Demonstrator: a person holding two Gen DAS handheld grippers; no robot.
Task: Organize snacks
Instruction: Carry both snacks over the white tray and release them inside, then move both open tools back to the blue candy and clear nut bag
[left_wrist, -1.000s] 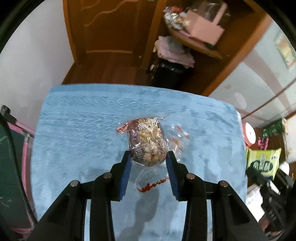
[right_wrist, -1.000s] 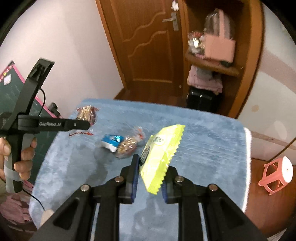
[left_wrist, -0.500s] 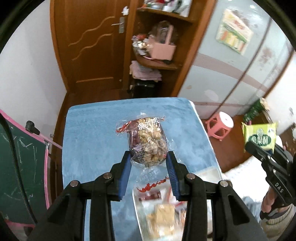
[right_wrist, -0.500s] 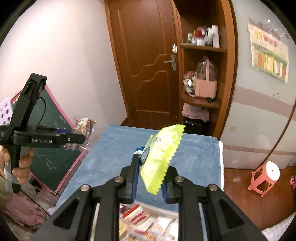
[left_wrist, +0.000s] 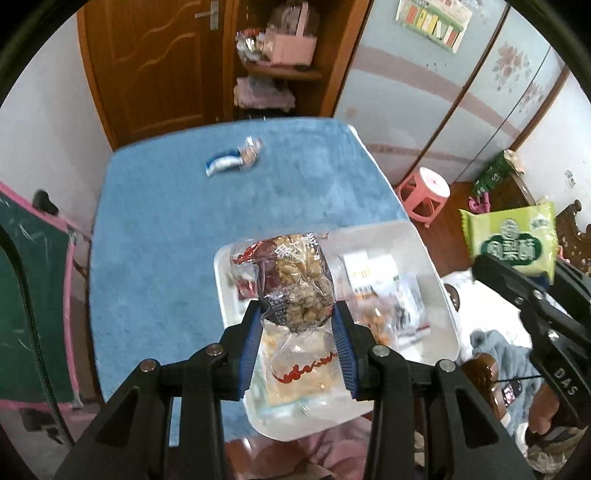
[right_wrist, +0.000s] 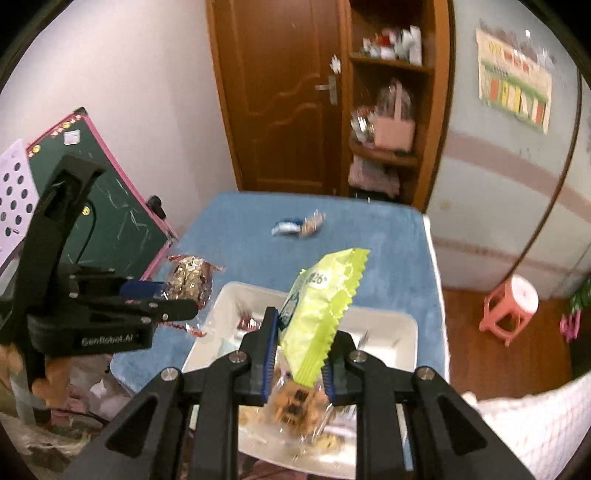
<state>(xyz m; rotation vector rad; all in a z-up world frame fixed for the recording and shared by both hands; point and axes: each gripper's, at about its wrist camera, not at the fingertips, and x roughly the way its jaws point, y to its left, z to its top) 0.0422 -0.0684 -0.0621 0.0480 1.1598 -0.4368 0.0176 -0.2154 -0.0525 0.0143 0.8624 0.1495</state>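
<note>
Much of what lies in the white tray (left_wrist: 436, 280) is a blur of clear wrappers and biscuit-coloured pieces, and its near corner is covered by the left gripper (left_wrist: 297, 325) and the packet it carries, so I cannot name the snacks inside one by one. That gripper points steeply down, its blue pads clamped on a clear packet of nut brittle (left_wrist: 299, 284) with red print, which hangs above the tray's near left part. From the other side, the right gripper (right_wrist: 297, 360) is tilted down less sharply and is closed on the lower edge of a yellow-green snack packet (right_wrist: 321, 306) with a zigzag seam, held above the tray (right_wrist: 384, 325); the packet's printing is too small to read. Only a few fingers (right_wrist: 44, 384) of the person's hand show under the left tool's black body, cut off at the frame edge. Far ahead of both tools, on the blue towel (left_wrist: 155, 236), a blue-and-white wrapper (left_wrist: 221, 164) and a small clear one (left_wrist: 251, 151) lie touching, smeared by motion.
</note>
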